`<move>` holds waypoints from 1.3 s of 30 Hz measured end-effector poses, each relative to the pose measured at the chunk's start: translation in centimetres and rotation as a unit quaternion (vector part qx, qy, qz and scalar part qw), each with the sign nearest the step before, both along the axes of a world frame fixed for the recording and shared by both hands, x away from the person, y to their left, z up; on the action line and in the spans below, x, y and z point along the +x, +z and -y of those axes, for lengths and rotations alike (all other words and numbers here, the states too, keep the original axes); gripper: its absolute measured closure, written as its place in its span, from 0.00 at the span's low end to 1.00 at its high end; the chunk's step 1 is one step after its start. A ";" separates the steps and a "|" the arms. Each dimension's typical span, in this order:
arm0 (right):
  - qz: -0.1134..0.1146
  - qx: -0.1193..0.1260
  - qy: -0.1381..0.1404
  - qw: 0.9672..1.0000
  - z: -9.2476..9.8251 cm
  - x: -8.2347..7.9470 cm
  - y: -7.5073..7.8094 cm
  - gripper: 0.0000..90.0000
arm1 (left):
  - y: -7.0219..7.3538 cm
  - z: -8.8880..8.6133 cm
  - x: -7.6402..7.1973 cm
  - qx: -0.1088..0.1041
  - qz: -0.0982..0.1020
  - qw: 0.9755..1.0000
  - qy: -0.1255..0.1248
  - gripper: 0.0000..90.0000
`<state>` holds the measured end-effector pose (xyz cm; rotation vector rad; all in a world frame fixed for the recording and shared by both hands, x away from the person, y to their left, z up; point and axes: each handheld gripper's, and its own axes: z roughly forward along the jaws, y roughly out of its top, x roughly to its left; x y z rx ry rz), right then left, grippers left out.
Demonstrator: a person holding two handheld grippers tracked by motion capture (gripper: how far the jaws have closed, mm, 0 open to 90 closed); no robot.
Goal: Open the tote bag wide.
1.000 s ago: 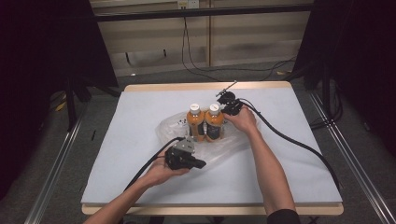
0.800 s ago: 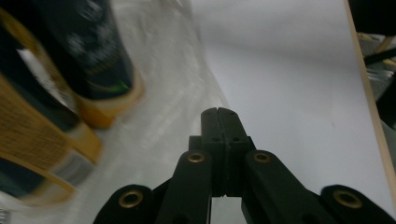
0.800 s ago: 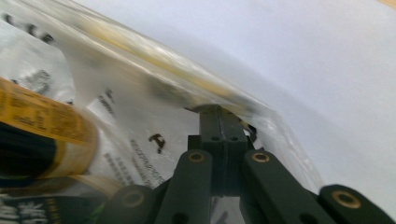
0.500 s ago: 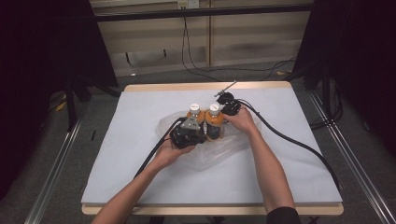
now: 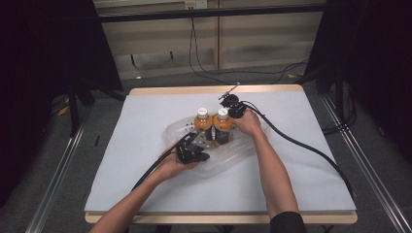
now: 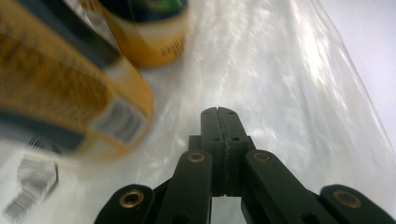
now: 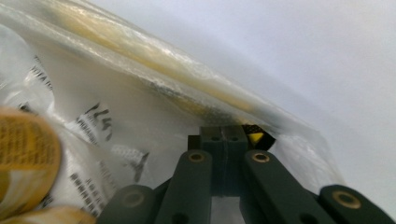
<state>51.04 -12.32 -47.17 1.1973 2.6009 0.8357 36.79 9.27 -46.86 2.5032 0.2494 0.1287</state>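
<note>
Left hand-held gripper [image 5: 193, 145] advanced onto crinkly clear plastic bag [image 5: 228, 156].

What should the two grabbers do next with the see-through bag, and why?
Probably lift the clear plastic bag higher around the two orange bottles with white caps. The shut left gripper and shut right gripper seem to pinch its film, which lies low around the standing bottles.

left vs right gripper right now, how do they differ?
The left gripper sits at the near side of the clear plastic bag, in front of the two orange bottles; the right gripper sits at the far side, beside the right-hand bottle. The left points away from the person, the right back toward them. Both have shut jaws.
</note>
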 end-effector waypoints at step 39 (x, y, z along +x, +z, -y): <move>0.045 0.048 -0.003 0.998 2.7 -4.8 4.0 1.00 | 4.4 -5.5 -0.5 -0.145 -0.007 0.989 0.024 1.00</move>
